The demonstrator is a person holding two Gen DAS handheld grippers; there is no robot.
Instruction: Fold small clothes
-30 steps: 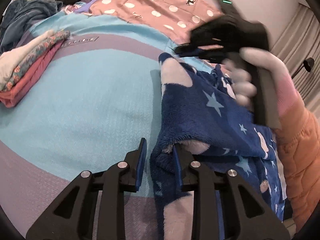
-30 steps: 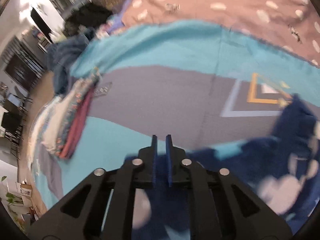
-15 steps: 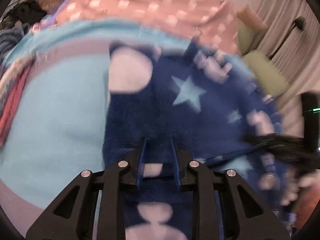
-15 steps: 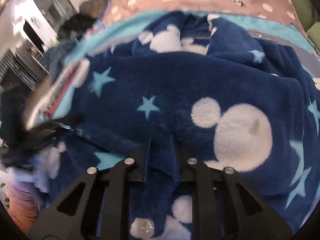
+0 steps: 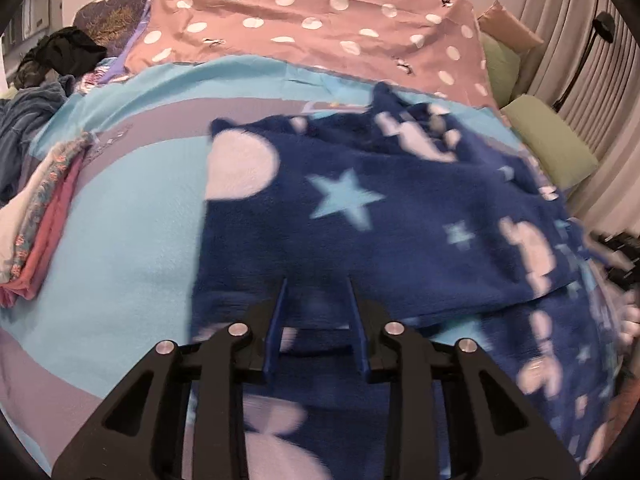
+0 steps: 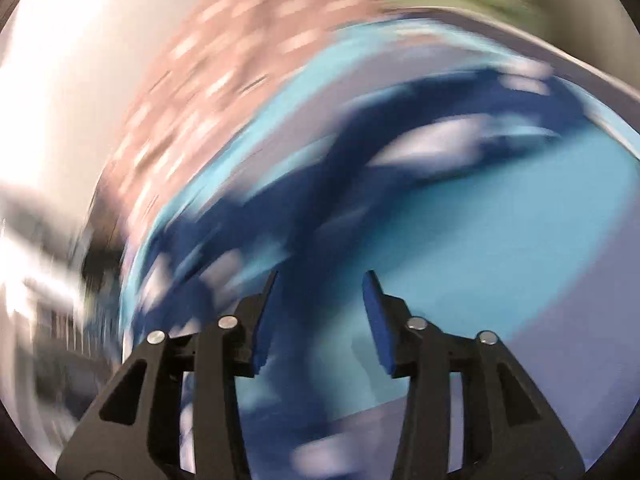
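Observation:
A navy fleece garment with pale stars and white mouse-head shapes lies spread on the turquoise and grey blanket. My left gripper sits low over its near edge, with navy fleece between the parted fingers; whether they pinch it I cannot tell. My right gripper is open and empty over the blanket, with the garment to its left and ahead. The right wrist view is badly motion-blurred.
A stack of folded clothes lies at the left edge of the blanket. A pink polka-dot sheet covers the far side. Dark clothes are heaped at the far left. Green cushions and curtains are at the right.
The right gripper has opened, let go of the garment and swung away fast. The garment now lies flatter and more spread out. The left gripper's fingers have parted a little.

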